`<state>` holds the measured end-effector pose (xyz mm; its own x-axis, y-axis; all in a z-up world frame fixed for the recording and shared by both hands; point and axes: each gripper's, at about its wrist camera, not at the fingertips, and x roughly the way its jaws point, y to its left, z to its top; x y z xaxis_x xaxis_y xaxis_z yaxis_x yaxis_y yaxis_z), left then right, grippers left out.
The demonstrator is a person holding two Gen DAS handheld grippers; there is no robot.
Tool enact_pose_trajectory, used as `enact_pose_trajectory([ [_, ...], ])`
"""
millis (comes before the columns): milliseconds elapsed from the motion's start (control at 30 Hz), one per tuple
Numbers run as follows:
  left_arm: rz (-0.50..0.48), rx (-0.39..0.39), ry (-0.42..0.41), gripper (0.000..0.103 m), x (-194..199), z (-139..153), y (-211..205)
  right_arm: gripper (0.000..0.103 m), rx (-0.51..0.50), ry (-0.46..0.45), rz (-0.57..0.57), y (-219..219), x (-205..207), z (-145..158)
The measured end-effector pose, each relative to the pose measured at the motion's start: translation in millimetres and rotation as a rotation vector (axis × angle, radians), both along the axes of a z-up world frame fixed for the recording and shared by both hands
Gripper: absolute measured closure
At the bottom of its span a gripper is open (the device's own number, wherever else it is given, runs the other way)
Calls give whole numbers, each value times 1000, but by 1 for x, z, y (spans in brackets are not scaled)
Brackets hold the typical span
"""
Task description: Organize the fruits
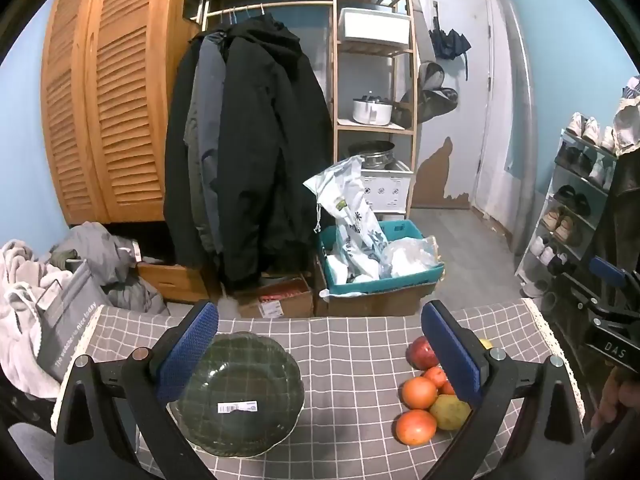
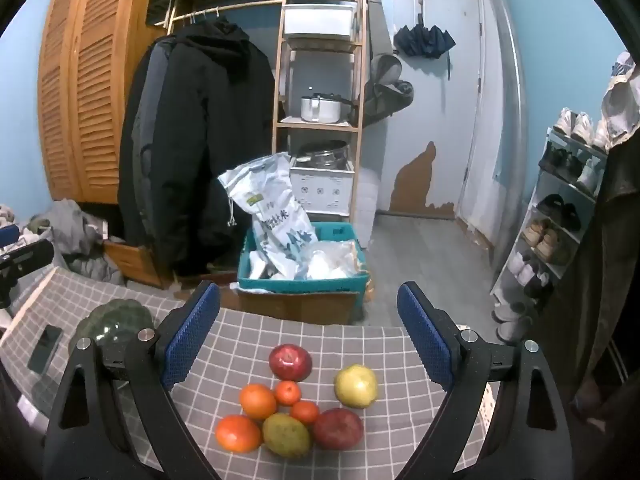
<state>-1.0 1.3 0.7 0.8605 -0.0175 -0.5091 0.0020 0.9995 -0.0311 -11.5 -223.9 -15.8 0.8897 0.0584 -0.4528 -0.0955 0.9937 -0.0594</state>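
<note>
A dark green glass bowl (image 1: 240,394) sits empty on the grey checked tablecloth (image 1: 348,360), just right of my left gripper's left finger. My left gripper (image 1: 320,356) is open and empty above the table. A cluster of fruit lies to its right: a red apple (image 1: 420,353), oranges (image 1: 419,392) and a green mango (image 1: 450,412). In the right wrist view my right gripper (image 2: 308,344) is open and empty over the fruit: a red apple (image 2: 290,362), a yellow apple (image 2: 356,386), an orange (image 2: 258,401), a mango (image 2: 286,435), another red apple (image 2: 338,429). The bowl (image 2: 114,326) is far left.
A dark phone (image 2: 45,350) lies on the cloth left of the bowl. Beyond the table's far edge stand cardboard boxes and a teal crate (image 1: 380,260) with bags. Coats (image 1: 248,152), a wooden shelf (image 1: 374,92) and a shoe rack (image 2: 556,216) line the room.
</note>
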Motion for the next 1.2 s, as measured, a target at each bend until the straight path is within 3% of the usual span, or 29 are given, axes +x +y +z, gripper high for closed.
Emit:
enact_pose_trajectory([
  [1200, 8, 26, 4, 1, 1, -1, 0, 14, 4, 12, 1, 4, 0, -2],
])
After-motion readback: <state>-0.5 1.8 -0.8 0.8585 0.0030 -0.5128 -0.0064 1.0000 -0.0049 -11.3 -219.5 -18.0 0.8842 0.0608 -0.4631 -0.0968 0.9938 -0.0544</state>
